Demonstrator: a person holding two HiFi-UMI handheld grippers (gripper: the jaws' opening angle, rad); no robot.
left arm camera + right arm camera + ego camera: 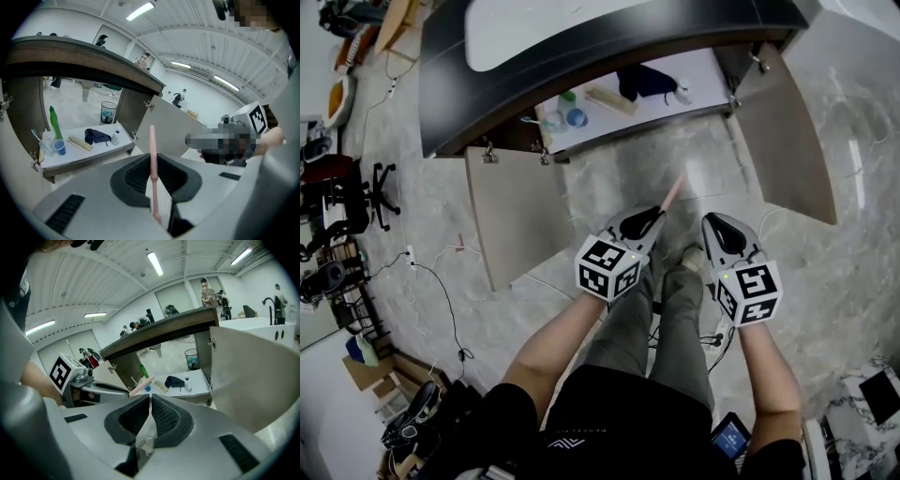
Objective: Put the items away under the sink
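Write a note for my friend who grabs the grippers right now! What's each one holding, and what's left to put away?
Left gripper: shut on the pink toothbrush, whose long end points toward the cabinet.
Right gripper: jaws together, nothing between them.
Cabinet under the sink: both doors open. Its shelf already has the green bottle, blue cup, dark cloth and small white bottle.
Left to do: probably just carry the toothbrush over and set it on the shelf. No other loose items show on the floor.
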